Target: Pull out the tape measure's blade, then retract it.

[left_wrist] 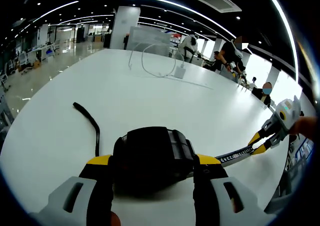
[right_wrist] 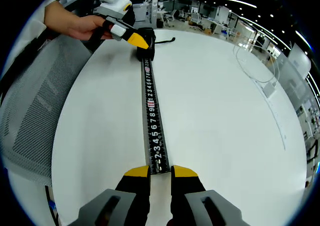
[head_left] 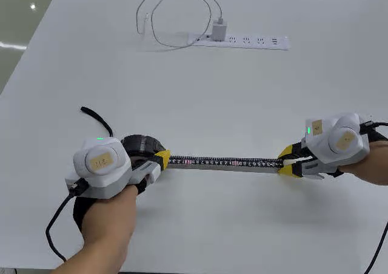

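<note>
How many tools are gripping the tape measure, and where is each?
2. The left tool clamps the black case, on the left in the head view. The right tool pinches the end of the drawn-out blade, on the right.

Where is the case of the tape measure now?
In the head view the black case sits at lower left, held in the left claw; its blade runs to the right claw.

Numerals 2–9 on the blade [right_wrist: 152, 117]
</note>
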